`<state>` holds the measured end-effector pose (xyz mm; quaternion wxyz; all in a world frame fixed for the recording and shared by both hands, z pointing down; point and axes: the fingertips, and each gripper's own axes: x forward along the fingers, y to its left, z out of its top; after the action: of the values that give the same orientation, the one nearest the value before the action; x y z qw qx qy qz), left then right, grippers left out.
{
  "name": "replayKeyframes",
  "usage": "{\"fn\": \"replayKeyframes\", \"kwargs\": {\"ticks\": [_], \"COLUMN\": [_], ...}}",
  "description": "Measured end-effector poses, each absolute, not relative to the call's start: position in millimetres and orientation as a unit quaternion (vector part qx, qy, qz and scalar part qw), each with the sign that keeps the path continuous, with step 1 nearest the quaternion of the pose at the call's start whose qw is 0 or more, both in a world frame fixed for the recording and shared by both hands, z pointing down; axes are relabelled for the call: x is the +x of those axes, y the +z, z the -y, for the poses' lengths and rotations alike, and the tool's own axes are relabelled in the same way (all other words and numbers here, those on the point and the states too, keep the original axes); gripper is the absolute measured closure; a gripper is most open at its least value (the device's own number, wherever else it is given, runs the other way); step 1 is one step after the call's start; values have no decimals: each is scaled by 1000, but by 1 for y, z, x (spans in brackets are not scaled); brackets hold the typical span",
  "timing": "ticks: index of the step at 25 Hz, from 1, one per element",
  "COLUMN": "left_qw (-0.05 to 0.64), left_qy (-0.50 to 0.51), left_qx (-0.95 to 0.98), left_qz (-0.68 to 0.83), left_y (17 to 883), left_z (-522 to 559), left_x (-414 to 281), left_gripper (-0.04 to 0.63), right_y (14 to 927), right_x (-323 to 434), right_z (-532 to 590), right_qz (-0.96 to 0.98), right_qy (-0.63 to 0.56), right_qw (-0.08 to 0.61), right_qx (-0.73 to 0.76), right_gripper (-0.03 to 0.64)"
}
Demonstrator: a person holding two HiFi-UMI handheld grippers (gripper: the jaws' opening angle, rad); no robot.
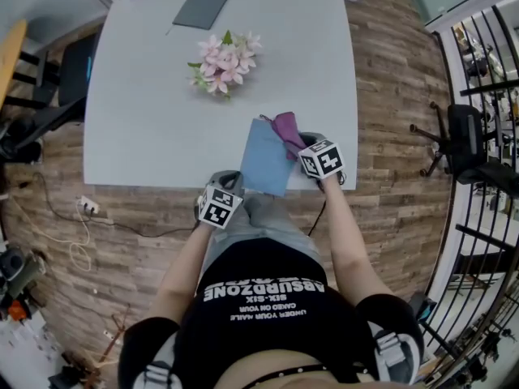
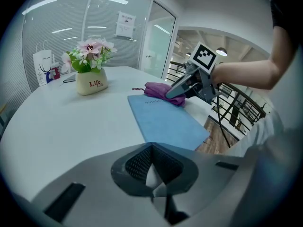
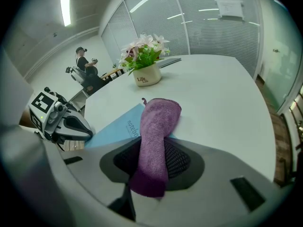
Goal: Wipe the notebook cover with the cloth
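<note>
A light blue notebook (image 1: 266, 158) lies at the near edge of the white table (image 1: 154, 128), its near end overhanging the edge a little. My right gripper (image 1: 306, 148) is shut on a purple cloth (image 1: 285, 130), whose free end rests on the notebook's far right corner (image 3: 125, 126). The cloth (image 3: 156, 136) runs back between the jaws in the right gripper view. My left gripper (image 1: 227, 178) is shut with nothing in it, just off the table's near edge, left of the notebook (image 2: 163, 119). In the left gripper view the right gripper (image 2: 182, 90) and cloth (image 2: 163, 91) show beyond the notebook.
A pot of pink flowers (image 1: 225, 63) stands mid-table, behind the notebook. A dark grey folder (image 1: 202, 6) lies at the far edge. Office chairs (image 1: 458, 140) and a black railing (image 1: 486, 96) are to the right; cables (image 1: 89, 217) trail on the wooden floor at left.
</note>
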<state>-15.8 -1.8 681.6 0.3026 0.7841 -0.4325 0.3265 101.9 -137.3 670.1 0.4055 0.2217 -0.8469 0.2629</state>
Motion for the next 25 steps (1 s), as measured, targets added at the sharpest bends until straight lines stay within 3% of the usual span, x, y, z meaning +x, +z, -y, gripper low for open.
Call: {"fn": "replayKeyframes", "kwargs": {"ticks": [17, 25], "left_qw": [322, 319], "left_qy": [328, 337], "left_qx": [800, 811], "left_qz": [386, 357], "left_y": [682, 684], "left_z": [3, 3], "left_x": [-15, -15], "left_gripper": [580, 580], "right_y": [674, 669], "right_x": [128, 123], "right_z": [137, 133], "right_qz": [813, 792], "right_qy": [304, 254], "right_qw": [369, 394], "right_qx": [331, 391], "right_gripper": [471, 474]}}
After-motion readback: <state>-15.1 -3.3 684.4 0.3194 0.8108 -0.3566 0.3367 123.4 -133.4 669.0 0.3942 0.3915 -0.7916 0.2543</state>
